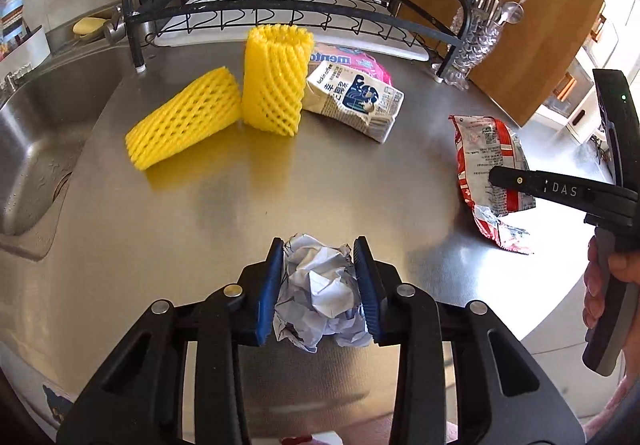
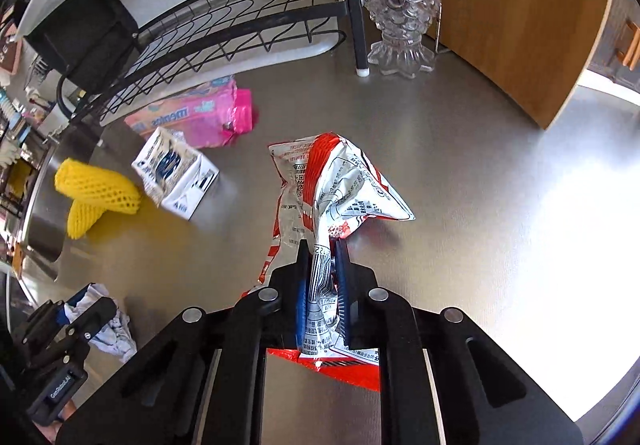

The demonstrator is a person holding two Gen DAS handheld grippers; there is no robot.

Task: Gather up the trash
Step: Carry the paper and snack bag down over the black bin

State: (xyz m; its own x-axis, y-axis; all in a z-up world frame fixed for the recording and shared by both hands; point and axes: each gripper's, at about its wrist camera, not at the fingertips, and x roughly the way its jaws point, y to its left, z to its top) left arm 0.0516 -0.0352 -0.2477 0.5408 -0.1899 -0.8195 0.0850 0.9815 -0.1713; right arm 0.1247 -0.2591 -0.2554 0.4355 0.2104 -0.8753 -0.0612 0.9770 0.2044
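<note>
Nearest us, our left gripper (image 1: pixel 317 277) pinches a crumpled paper ball (image 1: pixel 320 293) between its blue pads (image 1: pixel 267 285), low over the steel counter (image 1: pixel 240 197). Our right gripper (image 2: pixel 322 277) has its fingers narrow, clamped on a red-and-white snack wrapper (image 2: pixel 340 181) that rises toward twelve o'clock. In the left view, two yellow foam fruit nets (image 1: pixel 276 79) sit at eleven o'clock, touching; a crushed milk carton (image 1: pixel 356 101) leans on a pink Mentos bag (image 1: pixel 360 63) just beside them, in front of the dish rack (image 1: pixel 280 5).

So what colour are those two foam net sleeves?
Bright yellow foam net sleeves, with a diamond mesh pattern; clearest in the left wrist view.
</note>
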